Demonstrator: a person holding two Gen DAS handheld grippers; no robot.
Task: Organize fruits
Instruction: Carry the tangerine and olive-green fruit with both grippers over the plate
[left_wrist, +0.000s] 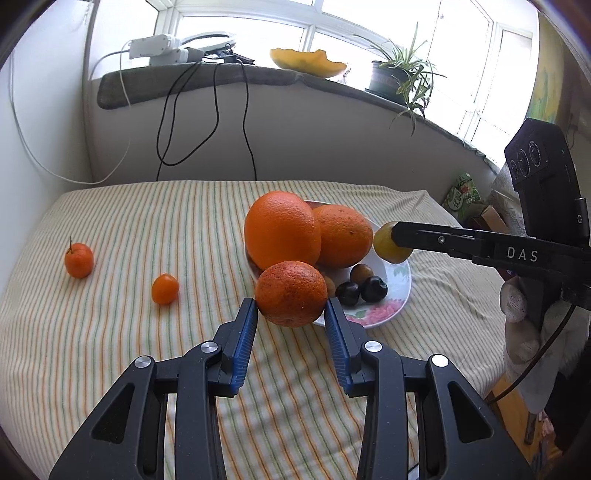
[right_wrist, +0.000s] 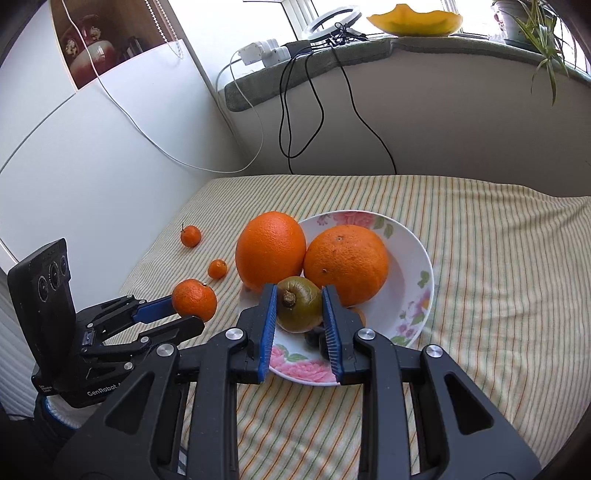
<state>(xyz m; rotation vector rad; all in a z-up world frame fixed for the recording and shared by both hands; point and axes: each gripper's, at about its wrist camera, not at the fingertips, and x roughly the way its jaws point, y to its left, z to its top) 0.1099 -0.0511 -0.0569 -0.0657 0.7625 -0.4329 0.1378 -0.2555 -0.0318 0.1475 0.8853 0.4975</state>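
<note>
My left gripper (left_wrist: 291, 308) is shut on a mandarin (left_wrist: 291, 294) and holds it just at the near left rim of the floral plate (left_wrist: 400, 284). It also shows in the right wrist view (right_wrist: 177, 314) with the mandarin (right_wrist: 194, 300). My right gripper (right_wrist: 300, 303) is shut on a green-brown pear (right_wrist: 300, 304) above the plate's (right_wrist: 413, 306) near side; the pear (left_wrist: 388, 242) shows in the left view too. Two big oranges (right_wrist: 271, 254) (right_wrist: 346, 264) and dark small fruits (left_wrist: 360, 290) lie in the plate. Two small mandarins (left_wrist: 78, 259) (left_wrist: 165, 288) lie on the striped cloth to the left.
The striped cloth (left_wrist: 147, 350) covers the table. A wall and a windowsill (left_wrist: 221, 79) with hanging cables (left_wrist: 207, 122), a potted plant (left_wrist: 399, 74) and a melon half (left_wrist: 306, 61) stand behind. Packets (left_wrist: 461, 197) lie at the far right edge.
</note>
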